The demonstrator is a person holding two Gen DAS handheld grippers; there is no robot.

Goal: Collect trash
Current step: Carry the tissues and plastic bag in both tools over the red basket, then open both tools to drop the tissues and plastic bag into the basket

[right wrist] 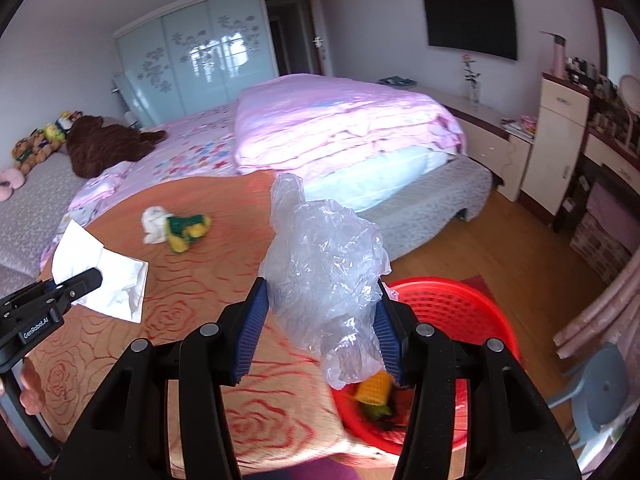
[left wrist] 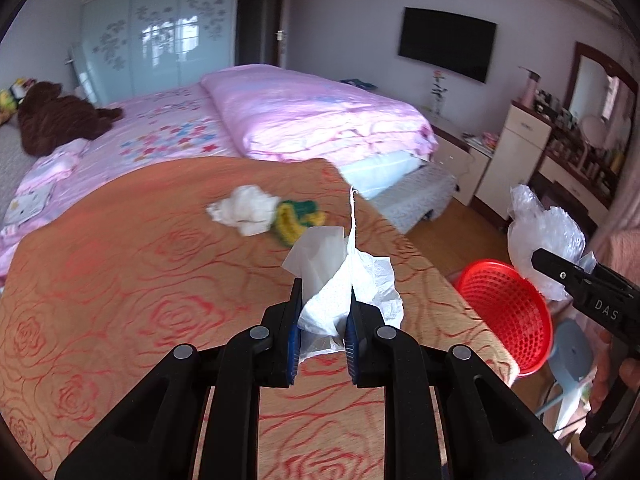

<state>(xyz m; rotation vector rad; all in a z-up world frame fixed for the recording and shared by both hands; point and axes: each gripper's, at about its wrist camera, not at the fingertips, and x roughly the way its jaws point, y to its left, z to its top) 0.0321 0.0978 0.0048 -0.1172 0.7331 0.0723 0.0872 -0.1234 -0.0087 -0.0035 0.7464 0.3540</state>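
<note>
Clamped in the left gripper (left wrist: 325, 300), a featherlight tissue (left wrist: 344, 280) hangs left of the red basket (right wrist: 448, 308); the right gripper (right wrist: 320, 320) pinches a crinkly plastic bag (right wrist: 324, 264) above its rim (both limp, hold at the bunched middle).

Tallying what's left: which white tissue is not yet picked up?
The crumpled tissue lying on the table beside the yellow-green wrapper; the other tissue is clamped in the left gripper.

Both tools are built of matte black plastic links joined by round grey pivot pins. The left gripper (left wrist: 324, 300) is fitted with ribbed blue pads (left wrist: 293, 344) on the inner finger faces; the same blue ribbed pads (right wrist: 250, 328) are seen on the right gripper (right wrist: 320, 316). White lettering is printed on each body: "DAS" on one, "GenRobot.AI" on the other.
</note>
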